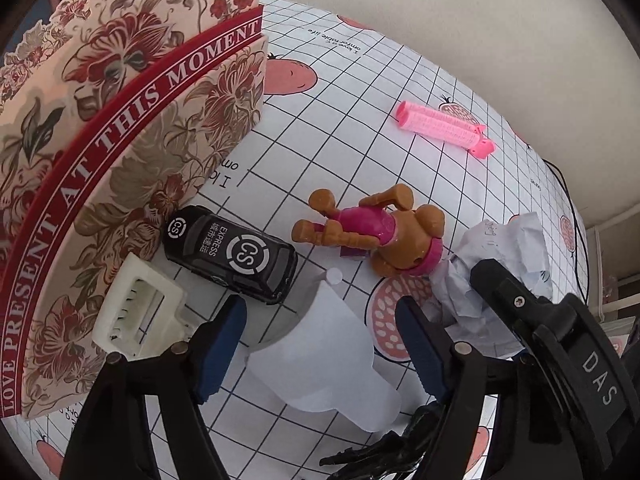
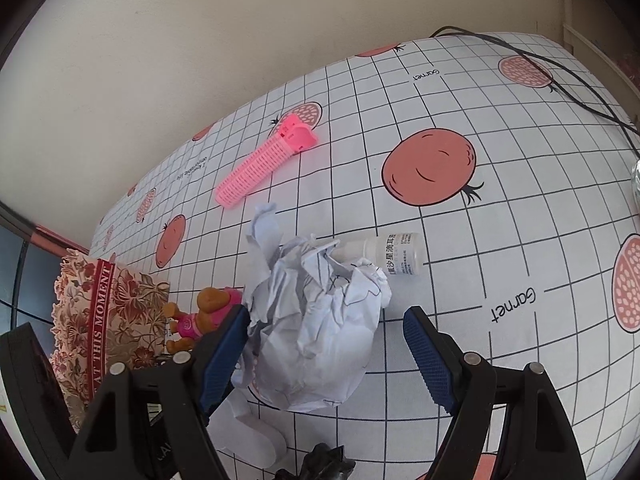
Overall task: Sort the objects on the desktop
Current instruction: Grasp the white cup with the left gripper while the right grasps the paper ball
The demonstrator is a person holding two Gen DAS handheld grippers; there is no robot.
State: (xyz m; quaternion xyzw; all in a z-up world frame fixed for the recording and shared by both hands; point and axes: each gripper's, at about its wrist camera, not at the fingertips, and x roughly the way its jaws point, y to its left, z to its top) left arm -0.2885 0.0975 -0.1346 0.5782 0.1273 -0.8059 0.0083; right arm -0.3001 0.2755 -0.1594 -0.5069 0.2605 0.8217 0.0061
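My left gripper [image 1: 320, 308] points down at the checked tablecloth and is open, with a white plastic bottle [image 1: 320, 364] lying between its blue pads [image 1: 220, 352]. I see no pad pressing on the bottle. A black toy car [image 1: 232, 256] and a brown toy dog in pink [image 1: 372, 232] lie just beyond it. My right gripper [image 2: 326, 312] is open around a crumpled ball of white paper [image 2: 316, 320]. The paper brushes its left pad [image 2: 224, 356], while the right pad stands apart. A small dropper bottle [image 2: 392, 254] lies behind the paper.
A floral gift box [image 1: 120, 160] stands at the left, with a cream plastic clip [image 1: 136, 308] against it. A pink hair roller [image 1: 444, 128] lies farther back. A black cable [image 2: 560, 76] crosses the far right corner. A black object [image 2: 320, 464] lies near the front edge.
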